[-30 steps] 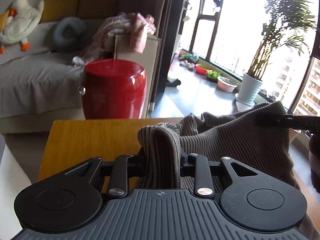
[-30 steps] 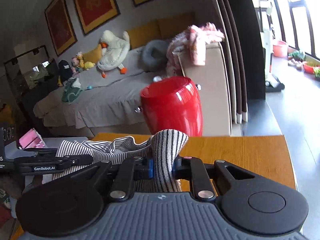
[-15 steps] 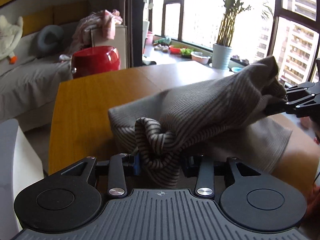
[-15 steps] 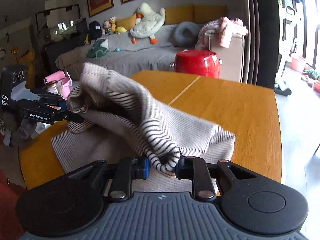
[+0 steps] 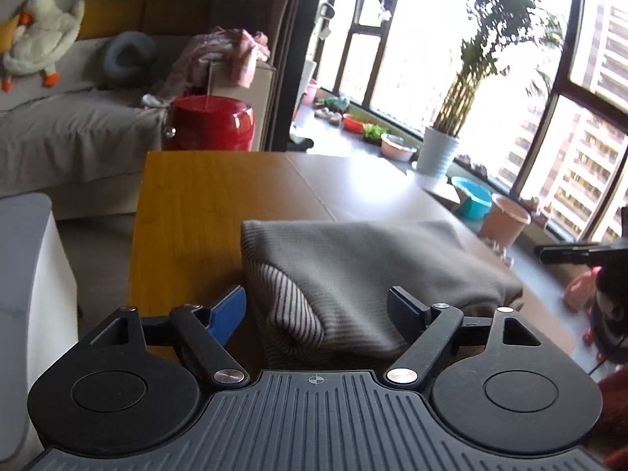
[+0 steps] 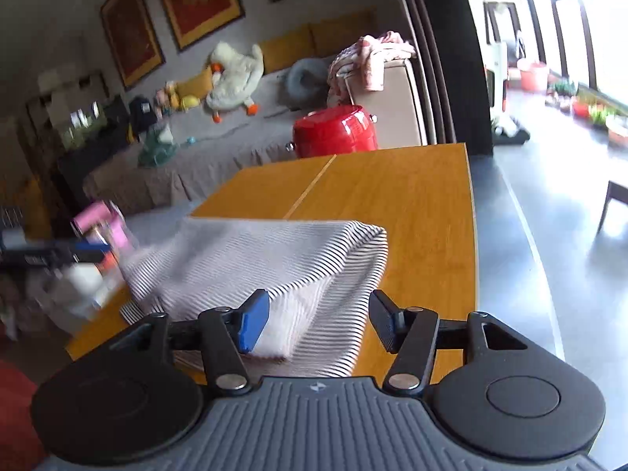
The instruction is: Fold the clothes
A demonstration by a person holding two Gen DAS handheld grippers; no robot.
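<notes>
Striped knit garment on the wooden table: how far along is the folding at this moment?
Done: the grey-and-white striped knit garment lies doubled over on the orange wooden table, with a fold along its far edge. In hand: nothing gripped; the left gripper and right gripper are opening, cloth between the pads but not pinched. Left: probably a further fold, since the bundle looks loose and wide.

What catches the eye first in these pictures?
A folded striped garment lies on the near end of the orange wooden table, between the opening jaws of each hand-held gripper. Beyond the table's far edge stands a glossy red stool, and a white plush goose sprawls on the sofa.
</notes>
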